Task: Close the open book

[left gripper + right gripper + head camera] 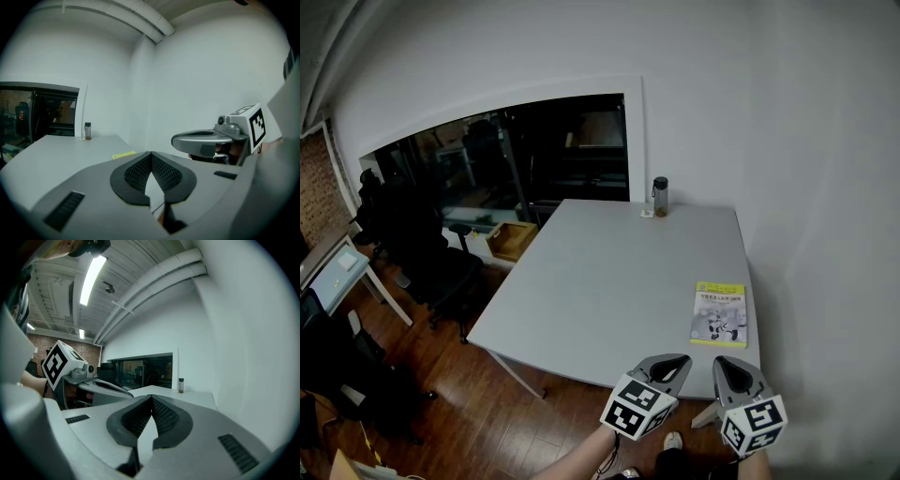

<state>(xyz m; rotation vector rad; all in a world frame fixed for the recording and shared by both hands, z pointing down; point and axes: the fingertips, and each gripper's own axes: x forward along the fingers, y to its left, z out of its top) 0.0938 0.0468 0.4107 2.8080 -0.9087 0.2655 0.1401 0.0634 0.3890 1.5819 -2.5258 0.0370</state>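
Note:
A book [720, 315] with a yellow-green and white cover lies flat and closed near the right front corner of the grey table [600, 291]. In the left gripper view only its yellow edge [123, 154] shows. My left gripper [680, 360] hangs just off the table's front edge, shut and empty, jaw tips touching [151, 153]. My right gripper [724, 362] is beside it to the right, below the book, also shut with nothing between its jaws [151, 397]. Both are apart from the book.
A small dark-capped bottle [660, 197] stands at the table's far edge by the white wall. A wooden box [512, 239] and black office chairs [422, 246] are left of the table. A dark window [534, 159] lies behind.

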